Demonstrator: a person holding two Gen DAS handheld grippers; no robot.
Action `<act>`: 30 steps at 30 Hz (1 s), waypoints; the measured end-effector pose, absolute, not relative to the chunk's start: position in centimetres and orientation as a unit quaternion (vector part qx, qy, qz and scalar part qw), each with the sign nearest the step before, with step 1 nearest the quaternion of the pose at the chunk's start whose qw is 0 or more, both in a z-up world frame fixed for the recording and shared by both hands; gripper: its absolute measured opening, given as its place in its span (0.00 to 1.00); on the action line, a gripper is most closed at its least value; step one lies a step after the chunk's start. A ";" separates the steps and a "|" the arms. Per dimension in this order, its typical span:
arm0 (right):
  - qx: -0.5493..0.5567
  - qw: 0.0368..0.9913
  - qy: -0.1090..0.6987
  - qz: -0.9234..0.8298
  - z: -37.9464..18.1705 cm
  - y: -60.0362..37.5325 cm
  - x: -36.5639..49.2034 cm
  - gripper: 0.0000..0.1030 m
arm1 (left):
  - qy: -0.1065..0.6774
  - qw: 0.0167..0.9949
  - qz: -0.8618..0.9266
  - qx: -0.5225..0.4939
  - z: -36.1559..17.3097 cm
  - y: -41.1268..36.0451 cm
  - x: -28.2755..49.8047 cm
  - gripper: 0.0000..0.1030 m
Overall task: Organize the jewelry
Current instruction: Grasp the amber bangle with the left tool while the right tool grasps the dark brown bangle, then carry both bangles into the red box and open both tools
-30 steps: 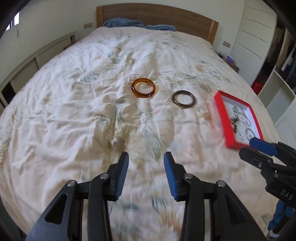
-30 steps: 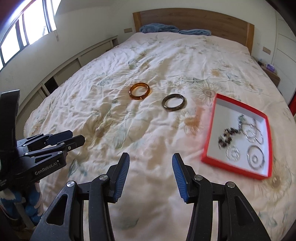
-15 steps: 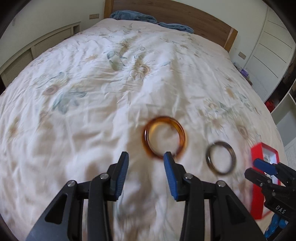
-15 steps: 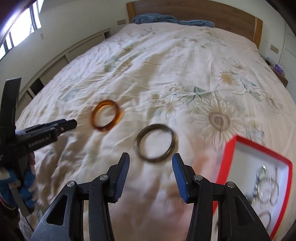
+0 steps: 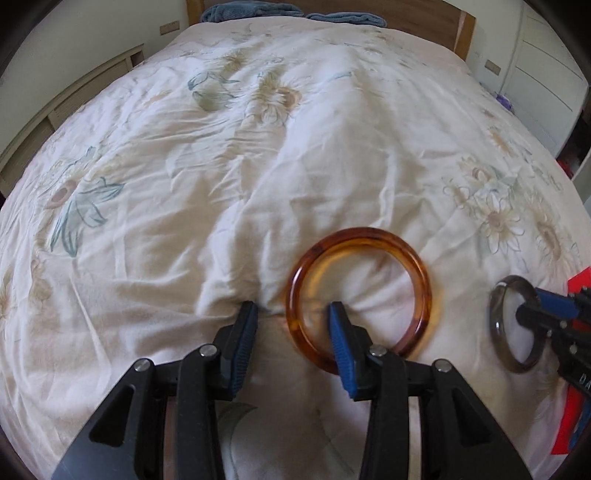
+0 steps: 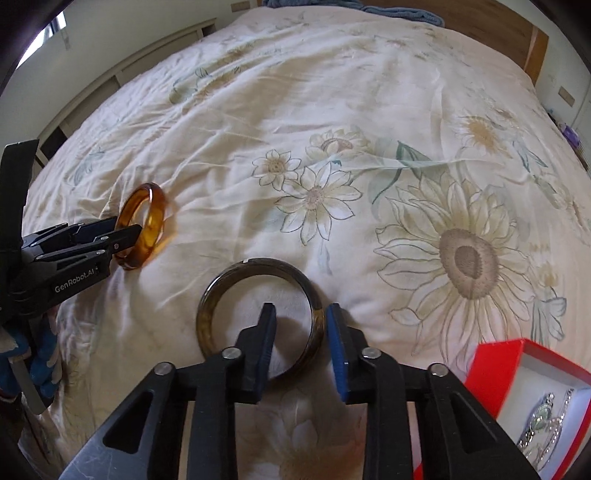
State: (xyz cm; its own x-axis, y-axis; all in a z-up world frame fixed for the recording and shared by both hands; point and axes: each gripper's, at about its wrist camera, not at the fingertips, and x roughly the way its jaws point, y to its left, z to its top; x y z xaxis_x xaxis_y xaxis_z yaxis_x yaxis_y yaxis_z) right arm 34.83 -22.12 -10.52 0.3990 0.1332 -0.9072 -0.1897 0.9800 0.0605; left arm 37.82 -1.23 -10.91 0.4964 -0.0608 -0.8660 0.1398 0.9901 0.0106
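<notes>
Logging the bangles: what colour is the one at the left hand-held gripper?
Translucent amber-orange bangle, clearest in the left wrist view.

Left wrist view: taken from just behind the left tongs (image 5: pixel 291 314), angled steeply down and forward across the bed (image 5: pixel 258 166) toward the headboard (image 5: pixel 424 18) at the top of the frame. The quilt is seen at close range; the amber bangle (image 5: pixel 356 295) fills the lower centre.

Right wrist view: taken likewise from behind the right tongs (image 6: pixel 301 321), facing the same way, equally close, with the dark bangle (image 6: pixel 258 317) at lower centre.

Shared ground: both bangles, the red box (image 6: pixel 495 362) and the quilt between are recorded in each view. Each tool appears in the other's frame: right tongs at the right edge, left tongs at the left edge.
</notes>
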 end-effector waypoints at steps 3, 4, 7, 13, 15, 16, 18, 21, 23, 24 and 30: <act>-0.031 0.829 0.550 0.099 -11.4 -21.8 35.3 0.09 | 0.490 0.868 -0.060 0.046 -11.1 -1.4 37.7 0.33; -0.037 0.828 0.550 0.098 -11.5 -21.6 35.4 0.09 | 0.488 0.870 -0.061 0.047 -11.1 -1.3 37.8 0.31; -0.041 0.833 0.544 0.095 -11.4 -21.3 35.3 0.09 | 0.481 0.874 -0.051 0.046 -10.9 -0.8 37.8 0.12; -0.037 0.850 0.517 0.095 -9.3 -21.3 33.5 0.08 | 0.469 0.881 -0.061 0.021 -9.0 0.1 36.9 0.08; -0.033 0.857 0.505 0.094 -8.2 -21.4 32.6 0.08 | 0.464 0.884 -0.059 0.018 -8.2 0.1 36.5 0.08; -0.030 0.859 0.501 0.096 -7.6 -21.6 32.2 0.08 | 0.462 0.885 -0.058 0.018 -7.8 0.1 36.3 0.08; -0.025 0.864 0.494 0.097 -6.5 -21.8 31.4 0.08 | 0.458 0.887 -0.054 0.018 -6.8 0.2 35.7 0.08; -0.012 0.871 0.481 0.099 -4.6 -21.7 30.0 0.08 | 0.451 0.891 -0.047 0.020 -5.4 0.6 34.8 0.08; -0.007 0.874 0.476 0.099 -3.8 -21.6 29.2 0.08 | 0.446 0.894 -0.043 0.024 -4.5 0.8 34.1 0.08; -0.005 0.875 0.473 0.099 -3.3 -21.6 28.6 0.08 | 0.443 0.895 -0.040 0.028 -3.9 0.9 33.6 0.08; 0.004 0.885 0.456 0.090 -0.6 -22.8 24.5 0.08 | 0.428 0.902 -0.043 0.038 -0.9 0.6 30.5 0.08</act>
